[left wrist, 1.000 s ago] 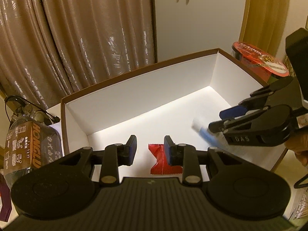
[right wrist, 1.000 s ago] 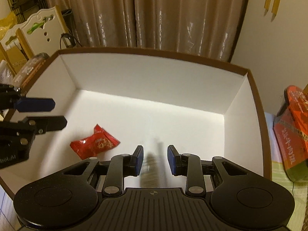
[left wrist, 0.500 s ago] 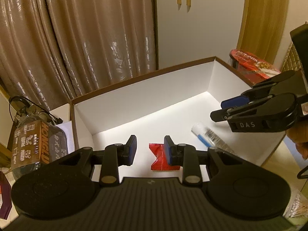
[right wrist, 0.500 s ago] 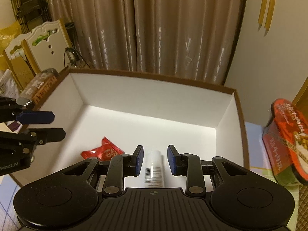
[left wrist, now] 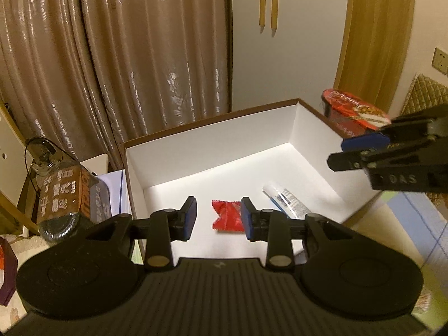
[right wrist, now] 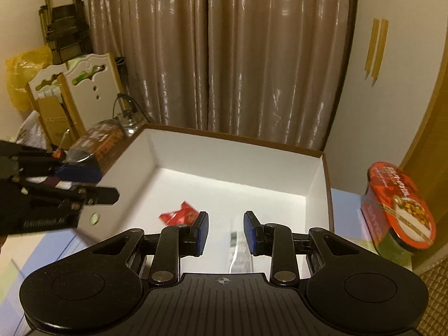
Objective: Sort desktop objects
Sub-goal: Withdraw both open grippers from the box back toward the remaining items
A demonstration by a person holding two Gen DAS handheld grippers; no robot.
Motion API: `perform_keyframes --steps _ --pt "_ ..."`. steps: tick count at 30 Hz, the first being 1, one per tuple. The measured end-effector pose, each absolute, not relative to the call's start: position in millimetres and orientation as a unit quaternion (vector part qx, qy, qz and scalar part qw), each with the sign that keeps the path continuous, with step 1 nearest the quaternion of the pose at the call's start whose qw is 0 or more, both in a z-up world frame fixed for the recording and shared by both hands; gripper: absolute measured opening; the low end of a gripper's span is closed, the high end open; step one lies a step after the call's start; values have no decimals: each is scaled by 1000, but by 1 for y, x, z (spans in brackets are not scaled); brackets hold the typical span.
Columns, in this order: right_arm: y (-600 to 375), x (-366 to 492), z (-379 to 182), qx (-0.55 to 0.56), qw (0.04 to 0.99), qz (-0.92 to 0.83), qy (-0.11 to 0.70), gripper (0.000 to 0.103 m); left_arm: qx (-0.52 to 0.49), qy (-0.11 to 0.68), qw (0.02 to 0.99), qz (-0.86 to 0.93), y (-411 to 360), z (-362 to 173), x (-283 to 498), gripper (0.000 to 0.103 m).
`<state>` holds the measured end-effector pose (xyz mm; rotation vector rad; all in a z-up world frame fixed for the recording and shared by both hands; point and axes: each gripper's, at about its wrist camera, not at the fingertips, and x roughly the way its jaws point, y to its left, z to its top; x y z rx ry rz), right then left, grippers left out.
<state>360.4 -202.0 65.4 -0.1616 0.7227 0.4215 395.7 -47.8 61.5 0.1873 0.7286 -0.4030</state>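
Hovering both tools empty above the white box (left wrist: 210,123).
Easing the left gripper (left wrist: 218,215) wider with nothing between its jaws; holding the right gripper (right wrist: 225,229) released, grasping nothing. Counting just ahead of the left fingertips, inside the box: one red candy (left wrist: 226,215), one tube (left wrist: 285,200). Counting outside: one noodle cup (left wrist: 355,112) past the right gripper, one bottle (left wrist: 64,190) off the left gripper's left. Judging it best: clearing the rim before swinging toward either.

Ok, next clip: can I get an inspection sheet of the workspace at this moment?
Surface: light table cover, partly visible.
Job's things: red candy and white tube lie apart inside the white box.
Clutter: noodle cup and labelled bottle on opposite sides of the box.
Grippers: left gripper opening, empty; right gripper empty, jaws slightly apart.
Cables: black cable behind the bottle.
Surroundings: brown curtains, white cabinet.
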Motion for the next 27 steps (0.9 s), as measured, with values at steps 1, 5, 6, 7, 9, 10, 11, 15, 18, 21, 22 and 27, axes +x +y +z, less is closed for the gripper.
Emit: perform_keyframes --steps 1,5,6,7,9,10,11,15,18,21,22,27 --pt "-204 351 66 -80 911 204 350 31 87 353 911 -196 -47 64 390 29" --pt "-213 318 64 -75 914 192 349 81 81 351 912 -198 -42 71 364 33" --pt "-217 310 64 -71 918 186 342 84 80 350 912 -198 -41 73 358 34" --pt "-219 301 64 -69 919 187 340 84 79 349 912 -199 -39 74 352 35" --pt "-223 286 63 -64 918 181 346 84 75 350 912 -199 -35 76 339 37" --pt "-225 279 62 -60 918 179 348 84 73 350 913 -199 -33 76 333 38" --pt "-227 272 62 -57 918 176 350 84 71 350 913 -197 -31 76 327 39" --pt "-236 245 56 -42 916 168 363 84 63 352 914 -193 -23 77 303 48" --pt "-246 228 53 -21 913 161 374 84 56 351 915 -191 -18 77 284 66" --pt "-256 208 50 -13 911 149 383 84 54 346 917 -191 -15 77 264 94" --pt "-260 201 49 -10 911 144 386 84 54 343 918 -191 -14 77 257 102" --pt "-283 167 41 4 909 112 402 84 54 356 912 -197 -10 65 221 102"
